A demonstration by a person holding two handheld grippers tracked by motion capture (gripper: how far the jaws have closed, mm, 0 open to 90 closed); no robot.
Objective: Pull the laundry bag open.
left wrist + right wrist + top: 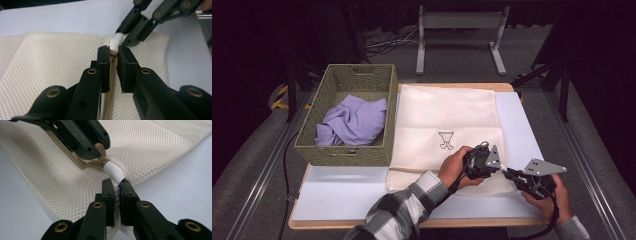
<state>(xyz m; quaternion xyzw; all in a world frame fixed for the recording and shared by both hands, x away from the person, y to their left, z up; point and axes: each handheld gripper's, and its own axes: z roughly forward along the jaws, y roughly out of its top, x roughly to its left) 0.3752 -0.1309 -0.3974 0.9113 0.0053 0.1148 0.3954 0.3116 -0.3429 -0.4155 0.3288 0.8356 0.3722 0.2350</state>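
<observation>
The mesh laundry bag [447, 135] lies flat mid-table, right of the basket [347, 120]. At its near right corner the right gripper [115, 182] pinches the white end tab [113, 171] shut, and the left gripper [113, 53] nips the zipper pull [113, 53] in nearly closed jaws — a light hold. A hard tug could slip the pull free — or snag mesh in the zipper.

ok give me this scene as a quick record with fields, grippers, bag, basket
work in hand: opening the zip at the near right corner of the mesh bag
left gripper: jaws around the tan zip pull, pinching it
right gripper: shut on the bag corner by the white zip end
bag: cream mesh, flat on the table, small dark logo
basket: woven, left of the bag, touching its edge
in basket: crumpled lilac cloth
</observation>
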